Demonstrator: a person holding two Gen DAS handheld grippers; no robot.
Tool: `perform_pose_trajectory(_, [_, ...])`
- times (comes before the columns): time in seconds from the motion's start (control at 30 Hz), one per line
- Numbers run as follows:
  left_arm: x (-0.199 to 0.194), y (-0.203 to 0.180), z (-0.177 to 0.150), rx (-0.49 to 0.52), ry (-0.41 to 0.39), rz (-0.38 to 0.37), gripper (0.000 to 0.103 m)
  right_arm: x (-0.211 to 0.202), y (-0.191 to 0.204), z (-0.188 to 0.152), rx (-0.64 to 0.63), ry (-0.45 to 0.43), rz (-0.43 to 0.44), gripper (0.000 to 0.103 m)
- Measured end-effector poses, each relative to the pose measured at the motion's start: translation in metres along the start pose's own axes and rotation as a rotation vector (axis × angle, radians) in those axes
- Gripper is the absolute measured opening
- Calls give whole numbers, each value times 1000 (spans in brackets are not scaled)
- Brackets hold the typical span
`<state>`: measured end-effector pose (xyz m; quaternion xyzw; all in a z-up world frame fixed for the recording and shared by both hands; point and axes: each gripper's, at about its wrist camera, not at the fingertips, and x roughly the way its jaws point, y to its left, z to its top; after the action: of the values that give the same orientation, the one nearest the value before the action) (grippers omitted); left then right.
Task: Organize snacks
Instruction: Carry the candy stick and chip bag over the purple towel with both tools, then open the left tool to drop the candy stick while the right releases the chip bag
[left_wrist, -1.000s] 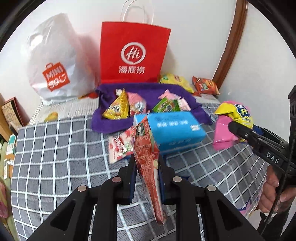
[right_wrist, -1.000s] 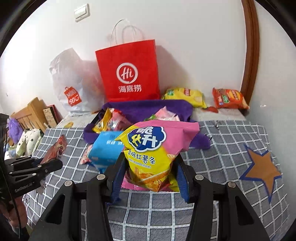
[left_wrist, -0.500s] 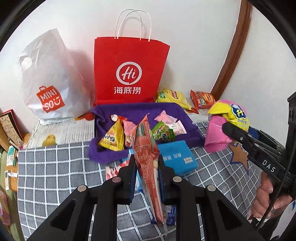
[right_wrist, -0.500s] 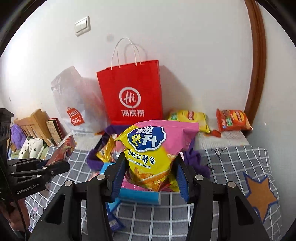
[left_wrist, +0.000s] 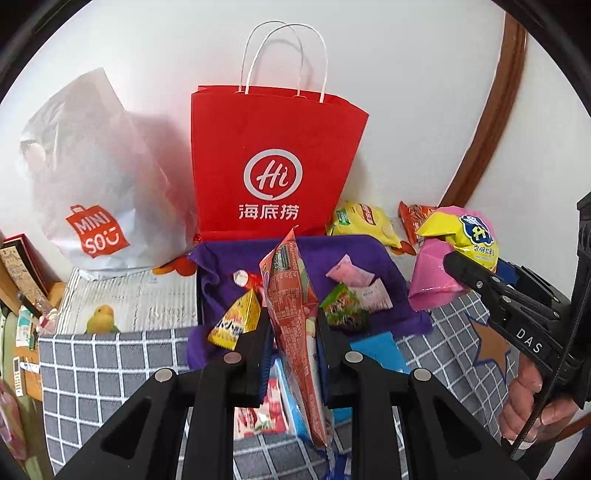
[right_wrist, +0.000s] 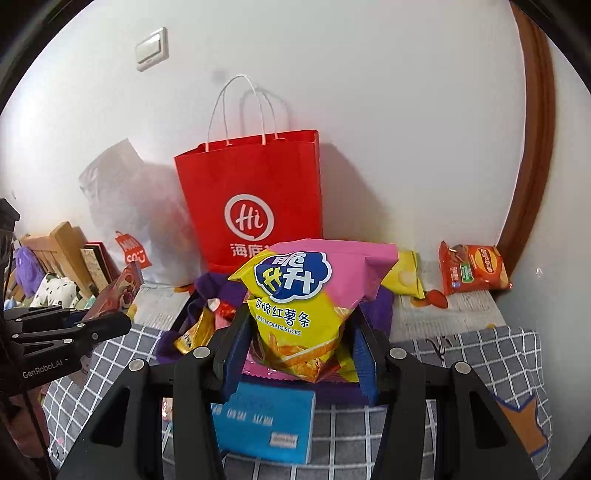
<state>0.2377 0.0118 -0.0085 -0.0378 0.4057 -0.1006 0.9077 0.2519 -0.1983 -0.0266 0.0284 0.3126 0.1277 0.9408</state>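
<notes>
My left gripper (left_wrist: 291, 325) is shut on a thin red snack packet (left_wrist: 295, 317), held edge-on above the checked cloth. The right gripper (right_wrist: 299, 332) is shut on a puffy yellow and pink bag of sweet potato sticks (right_wrist: 299, 295), also seen from the left wrist as the same bag (left_wrist: 458, 251). A red paper bag (left_wrist: 273, 162) with white handles stands open against the wall, straight ahead of both grippers. Below it a purple cloth (left_wrist: 373, 258) carries several small snacks. A blue box (right_wrist: 266, 421) lies under the right gripper.
A white plastic shopping bag (left_wrist: 85, 177) leans left of the red bag. A yellow chip bag (left_wrist: 362, 221) and an orange chip bag (right_wrist: 472, 269) lie by the wall at the right. A brown door frame (right_wrist: 532, 147) rises at far right. Shelves with clutter (right_wrist: 55, 266) stand left.
Both grippers have risen and moved towards the red paper bag with their packets held. The bag now looks larger and its handles are fully in view.
</notes>
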Motion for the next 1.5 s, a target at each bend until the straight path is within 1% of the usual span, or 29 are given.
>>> perform_pose_trajectory(0.27, [20,15,28,1,-7,15,19,23,-9,28,-3,-9,-16,50])
perform_pose_trajectory(0.37, [27,25,39,-18,-10,0,19,29,-13,37,-8,-21,-15,50])
perform_pose_trajectory(0.47, [39,30,42,-36,-1,-11,19,41,-19,41,14,-4,25,50])
perform_pose_trajectory(0.53, [50,32,42,-39,15,-19,19,52,-21,39,18,20,48,50])
perform_pose_trajectory(0.63, [68,35,40,-48,44,-25,19,72,-20,34,-4,62,45,50])
perform_pose_trajectory(0.7, [79,37,37,-55,64,-28,19,87,-21,28,-8,105,51,50])
perform_pose_trajectory(0.93, [104,41,29,-59,124,-28,19,124,-20,12,-47,213,45,50])
perform_pose_trajectory(1.1, [119,42,24,-61,162,-35,19,138,-18,4,-61,258,41,50])
perform_pose_trajectory(1.3, [127,40,20,-58,183,-47,19,155,-18,-4,-56,313,33,51])
perform_pose_trajectory(1.5, [136,36,16,-58,206,-63,19,161,-15,-9,-81,344,22,51])
